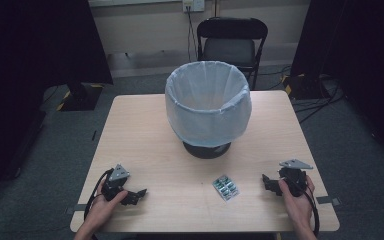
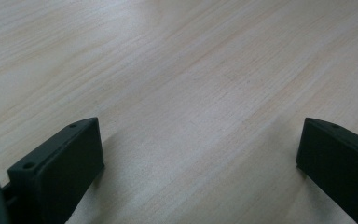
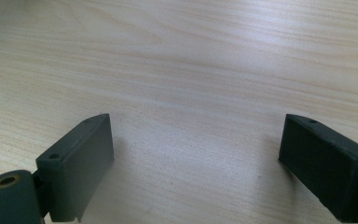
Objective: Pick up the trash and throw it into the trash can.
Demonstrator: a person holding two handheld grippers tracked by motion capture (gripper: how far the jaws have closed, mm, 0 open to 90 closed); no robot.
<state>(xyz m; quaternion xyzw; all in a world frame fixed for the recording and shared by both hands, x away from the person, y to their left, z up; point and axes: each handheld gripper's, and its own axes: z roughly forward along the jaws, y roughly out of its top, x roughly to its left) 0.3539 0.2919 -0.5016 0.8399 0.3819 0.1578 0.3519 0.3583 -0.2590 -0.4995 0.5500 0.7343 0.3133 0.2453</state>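
Blister pack lies just beside right claw; untouched

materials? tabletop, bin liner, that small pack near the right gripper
Tabletop: pale wood-grain, probably laminate, matt with soft sheen; grain lines show in both gripper views. Bin liner: thin whitish plastic film, translucent, wrinkled, folded over the rim. Blister pack: looks like shiny foil or plastic, with greenish pockets; too small to confirm.
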